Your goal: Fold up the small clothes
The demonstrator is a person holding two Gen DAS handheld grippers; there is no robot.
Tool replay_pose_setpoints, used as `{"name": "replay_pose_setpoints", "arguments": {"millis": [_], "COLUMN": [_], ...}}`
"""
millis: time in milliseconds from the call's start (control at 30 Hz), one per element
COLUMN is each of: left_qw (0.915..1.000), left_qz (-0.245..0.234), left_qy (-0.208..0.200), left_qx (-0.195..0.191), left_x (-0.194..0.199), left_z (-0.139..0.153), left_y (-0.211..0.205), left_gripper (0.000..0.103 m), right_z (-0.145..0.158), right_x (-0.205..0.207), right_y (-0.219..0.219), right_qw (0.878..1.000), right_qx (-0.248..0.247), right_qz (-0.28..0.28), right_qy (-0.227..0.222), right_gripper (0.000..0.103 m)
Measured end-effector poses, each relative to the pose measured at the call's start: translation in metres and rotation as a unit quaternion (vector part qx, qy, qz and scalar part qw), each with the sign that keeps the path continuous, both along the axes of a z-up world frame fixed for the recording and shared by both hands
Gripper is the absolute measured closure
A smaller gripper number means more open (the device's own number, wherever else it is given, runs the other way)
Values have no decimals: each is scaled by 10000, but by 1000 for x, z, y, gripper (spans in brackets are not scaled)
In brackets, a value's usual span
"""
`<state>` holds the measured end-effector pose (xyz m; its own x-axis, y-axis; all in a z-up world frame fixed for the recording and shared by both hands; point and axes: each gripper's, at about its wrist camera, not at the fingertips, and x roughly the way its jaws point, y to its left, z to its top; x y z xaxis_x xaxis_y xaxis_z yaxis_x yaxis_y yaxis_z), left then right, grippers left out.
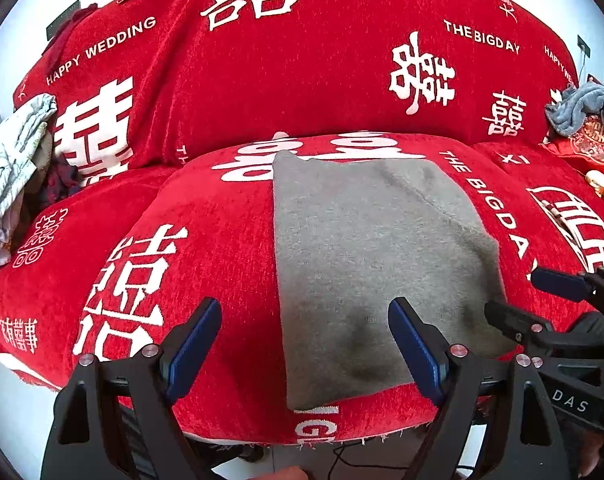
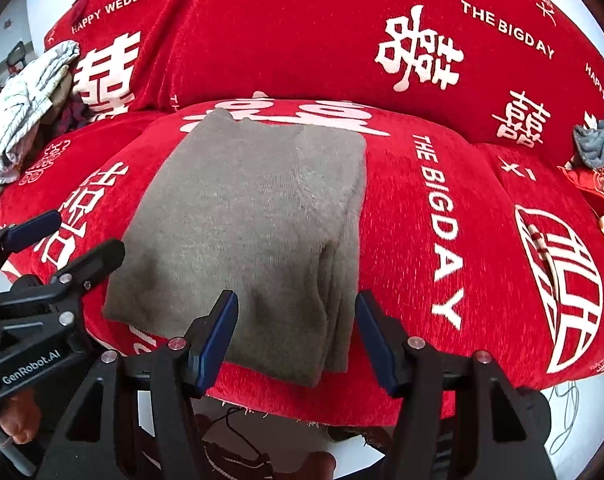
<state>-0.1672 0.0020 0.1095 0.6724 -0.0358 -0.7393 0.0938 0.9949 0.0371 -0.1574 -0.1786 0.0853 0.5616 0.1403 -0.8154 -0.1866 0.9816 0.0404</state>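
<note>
The grey knitted garment [image 2: 245, 236] is seen folded into a rough rectangle on the red printed sofa cover [image 2: 482, 240], stacked layers showing at its right edge. It lies just ahead of the right gripper [image 2: 295, 336], which is spread wide and empty. The left gripper [image 1: 304, 346], likewise wide and empty, straddles its left edge. One fold is judged done; another fold would call for the near edge to be pinched.
</note>
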Motion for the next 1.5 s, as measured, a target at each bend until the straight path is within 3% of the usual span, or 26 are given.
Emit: {"name": "replay_pose_setpoints", "arguments": {"millis": [433,1500], "left_qw": [9999,9999], "left_qz": [71,78], "left_qy": [-86,-44], "left_qx": [-31,-89], "left_x": [-8,-10], "left_z": [9,10], "left_y": [4,2], "left_gripper": [17,17], "right_z": [17,19], "right_x": [-12,-14], "right_y": [8,8], "right_qw": [9996,9995], "right_qx": [-110,-103], "right_qz": [91,120], "right_qy": [-250,-274], "right_gripper": [39,39]}}
